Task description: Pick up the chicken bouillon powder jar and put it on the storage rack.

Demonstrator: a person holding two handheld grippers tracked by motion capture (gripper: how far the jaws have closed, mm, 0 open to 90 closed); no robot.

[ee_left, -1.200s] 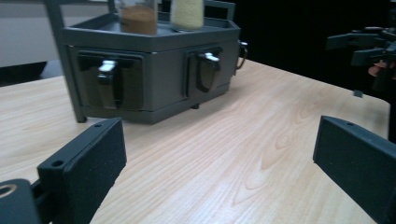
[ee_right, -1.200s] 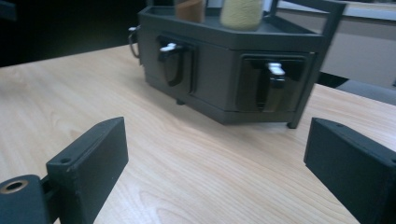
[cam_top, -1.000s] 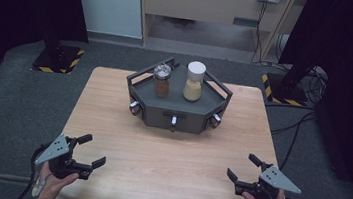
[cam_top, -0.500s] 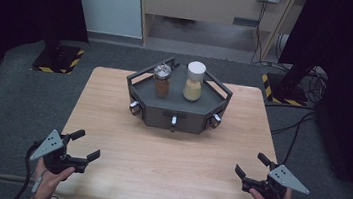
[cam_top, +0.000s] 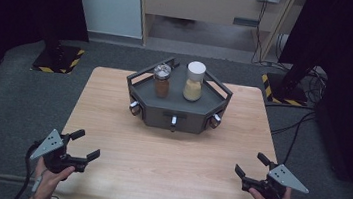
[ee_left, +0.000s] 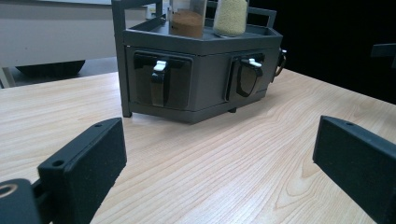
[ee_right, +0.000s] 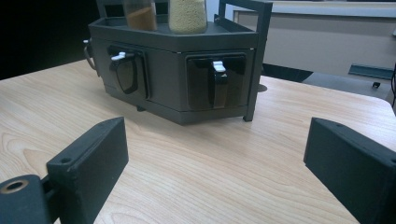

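Claws come first, at the near edge of the bench (cam_top: 166,169): the left claw (cam_top: 84,145) and the right claw (cam_top: 248,164) each hang low over the wood with jaws spread wide and nothing between them. Both sit well apart from the dark six-sided rack (cam_top: 175,110), which stands beyond the middle of the bench.

From either gripper view the rack's front faces carry small latched drawer handles (ee_left: 159,79), narrow and close to the panel. A wide-open claw coming in fast could, I judge, strike the panel beside a handle and shove the whole rack backward instead of gripping.

On the rack's top, a jar of brown powder (cam_top: 161,81) and a taller white-capped jar of pale grains (cam_top: 194,81) stand upright, near each other but apart. Any jolt to the rack may rock the tall jar. Reaching for one jar with jaws this wide also risks clipping its neighbour or the rail (cam_top: 216,83).
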